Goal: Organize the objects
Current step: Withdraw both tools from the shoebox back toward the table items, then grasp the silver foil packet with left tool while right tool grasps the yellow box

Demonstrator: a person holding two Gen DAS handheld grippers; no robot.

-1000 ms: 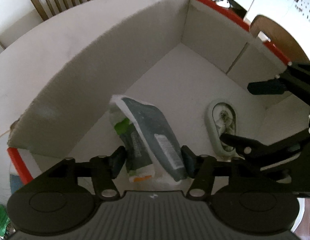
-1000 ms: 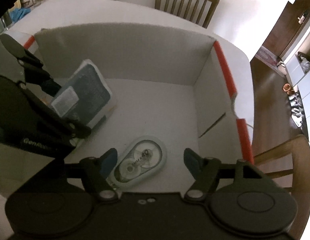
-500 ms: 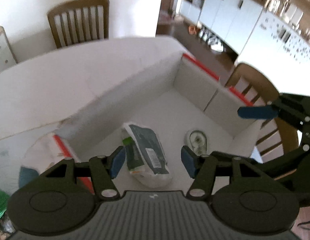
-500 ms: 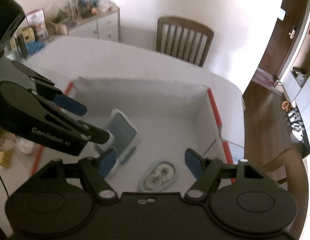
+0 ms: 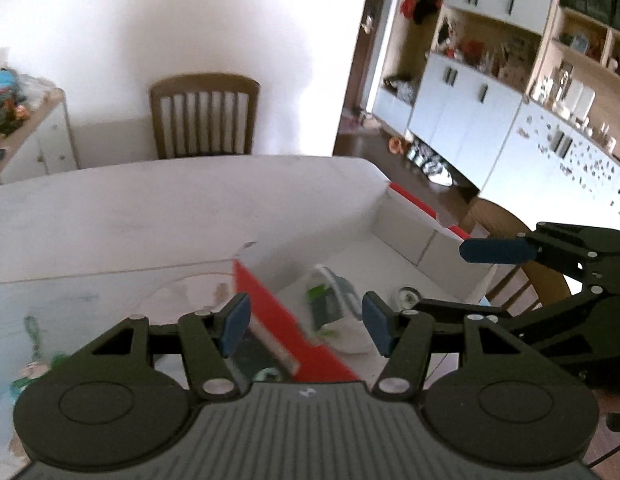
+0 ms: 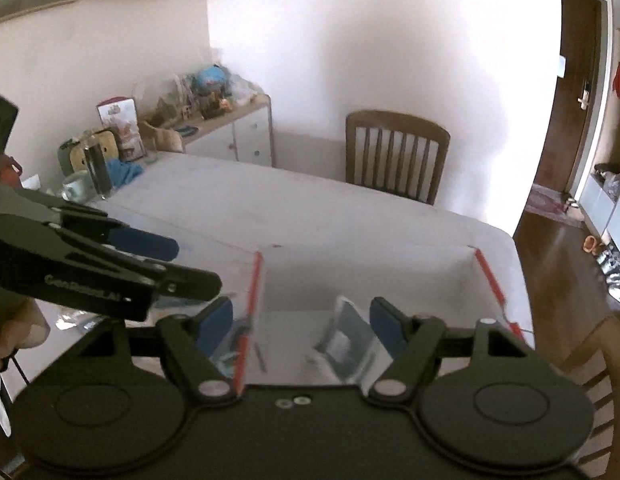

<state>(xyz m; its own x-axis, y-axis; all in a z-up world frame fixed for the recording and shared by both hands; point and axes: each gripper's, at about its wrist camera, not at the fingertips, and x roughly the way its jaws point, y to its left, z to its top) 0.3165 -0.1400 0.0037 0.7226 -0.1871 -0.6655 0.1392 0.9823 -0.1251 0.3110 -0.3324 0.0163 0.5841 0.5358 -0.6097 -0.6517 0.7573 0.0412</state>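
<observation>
White-walled box (image 5: pixel 406 220) holds the pouch (image 5: pixel 330 304), lying below and ahead of both grippers, its long axis running away from them. Left gripper (image 5: pixel 305 324) and right gripper (image 6: pixel 301 326) hang half-open, empty; left seems nearer.

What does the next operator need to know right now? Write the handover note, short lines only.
Left hand-held gripper: open, empty, held above the near red-edged rim of the white box.
Right hand-held gripper: open, empty, also above the box.
In the box: a grey-green packet lying on the floor, and a small round tape-like dispenser beside it.
Done: those two items are in the box.
Left: more clutter lies on the table left of the box, blurred; check it and pick the next item.
</observation>
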